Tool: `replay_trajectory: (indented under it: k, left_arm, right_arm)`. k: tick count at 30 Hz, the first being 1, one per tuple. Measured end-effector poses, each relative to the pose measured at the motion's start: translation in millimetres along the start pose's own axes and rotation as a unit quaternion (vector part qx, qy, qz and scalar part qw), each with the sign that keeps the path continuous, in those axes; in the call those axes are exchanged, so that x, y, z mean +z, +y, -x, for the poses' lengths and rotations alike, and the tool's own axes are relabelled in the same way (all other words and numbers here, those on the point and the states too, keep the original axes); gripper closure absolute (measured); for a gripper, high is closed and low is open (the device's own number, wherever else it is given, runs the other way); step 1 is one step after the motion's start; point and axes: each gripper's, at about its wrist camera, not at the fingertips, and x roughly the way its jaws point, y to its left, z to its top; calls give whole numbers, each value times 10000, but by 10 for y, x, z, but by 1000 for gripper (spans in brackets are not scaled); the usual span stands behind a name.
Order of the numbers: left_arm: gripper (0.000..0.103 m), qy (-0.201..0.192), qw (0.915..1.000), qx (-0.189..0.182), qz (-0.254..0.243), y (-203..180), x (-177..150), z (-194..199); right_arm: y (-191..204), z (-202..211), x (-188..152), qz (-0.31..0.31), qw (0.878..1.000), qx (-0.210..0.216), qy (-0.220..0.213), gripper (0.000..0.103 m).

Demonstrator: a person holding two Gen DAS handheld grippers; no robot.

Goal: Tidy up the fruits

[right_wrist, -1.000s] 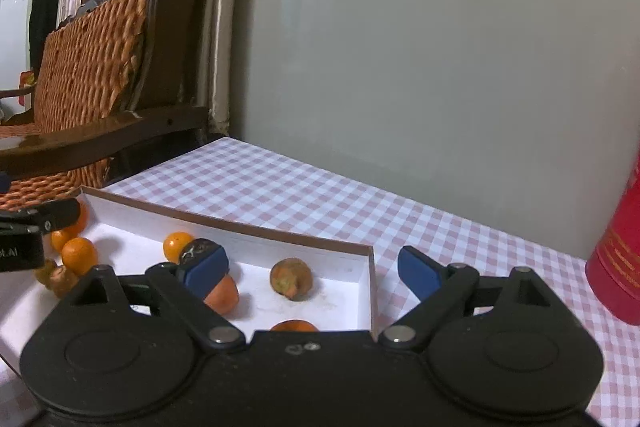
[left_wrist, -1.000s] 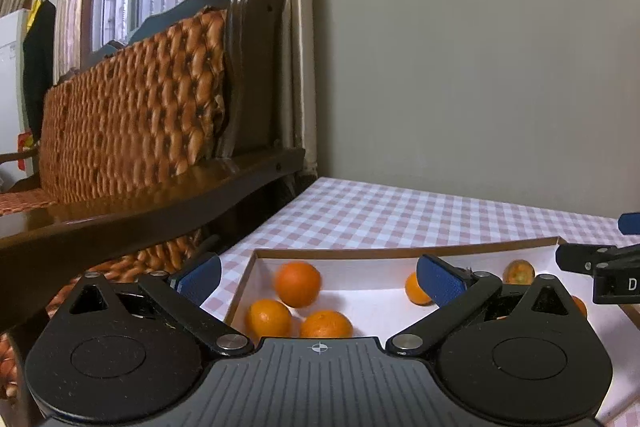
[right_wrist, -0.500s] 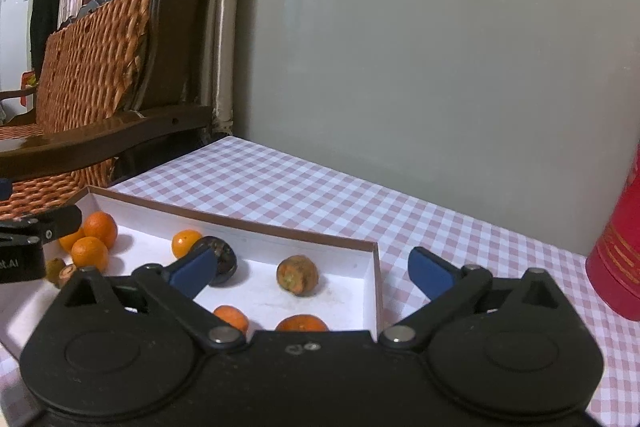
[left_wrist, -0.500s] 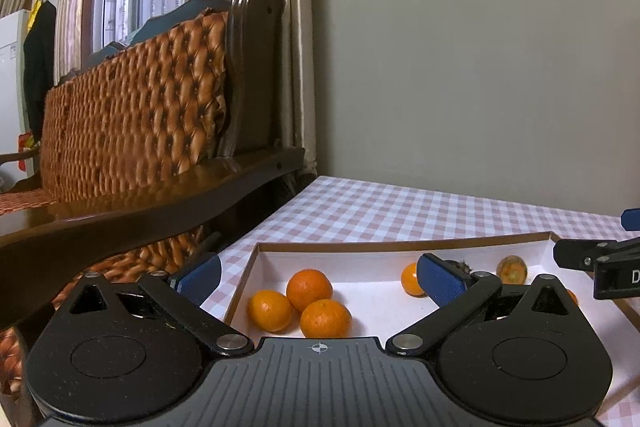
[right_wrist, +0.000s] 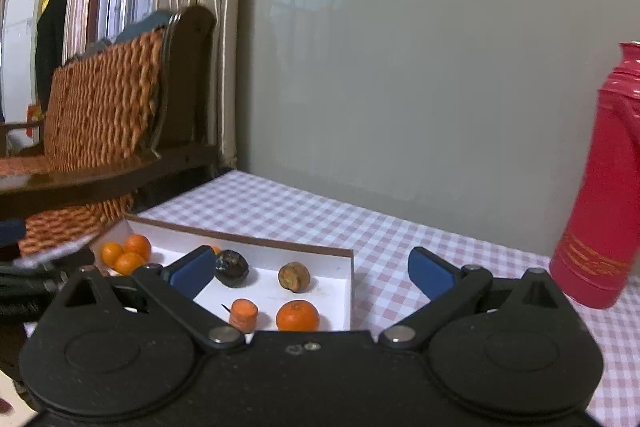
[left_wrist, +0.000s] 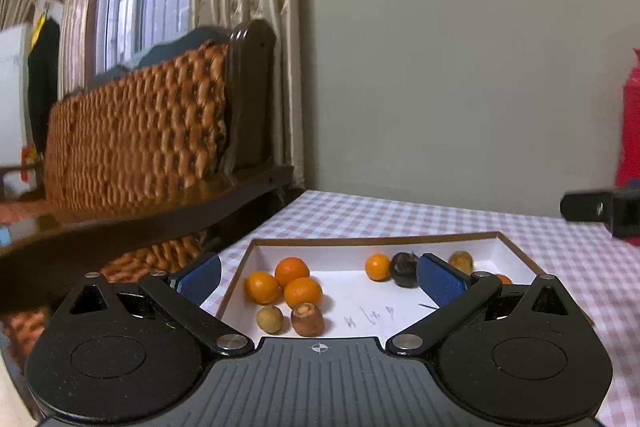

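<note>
From the left wrist view, the left gripper (left_wrist: 318, 277) is seen with its jaws spread wide and nothing between them. In the white tray (left_wrist: 374, 241) on the checked surface (left_wrist: 400, 213), three oranges (left_wrist: 294, 285) are gathered at the left end, with a small brown fruit (left_wrist: 269, 318) and a reddish-brown piece (left_wrist: 307, 319) just in front.

From the right wrist view, the right gripper (right_wrist: 312, 273) is likewise empty, jaws fully apart. A dark fruit (right_wrist: 232, 267), a brown fruit (right_wrist: 294, 277), an orange stub (right_wrist: 243, 314) and a lone orange (right_wrist: 297, 315) lie scattered apart. The grouping is judged partly done; the mixed right end is left to sort.
</note>
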Motion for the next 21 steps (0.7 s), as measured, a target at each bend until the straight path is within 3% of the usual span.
replay_trajectory:
  k: [14, 21]
  left_arm:
    - [0, -181, 9972, -722, 55, -198, -165, 948]
    - [0, -423, 9960, -772, 137, -191, -330, 1279]
  right_arm:
    - [-27, 1087, -415, 111, 9991, -396, -59, 6]
    - [39, 1475, -644, 134, 9988, -393, -268, 6]
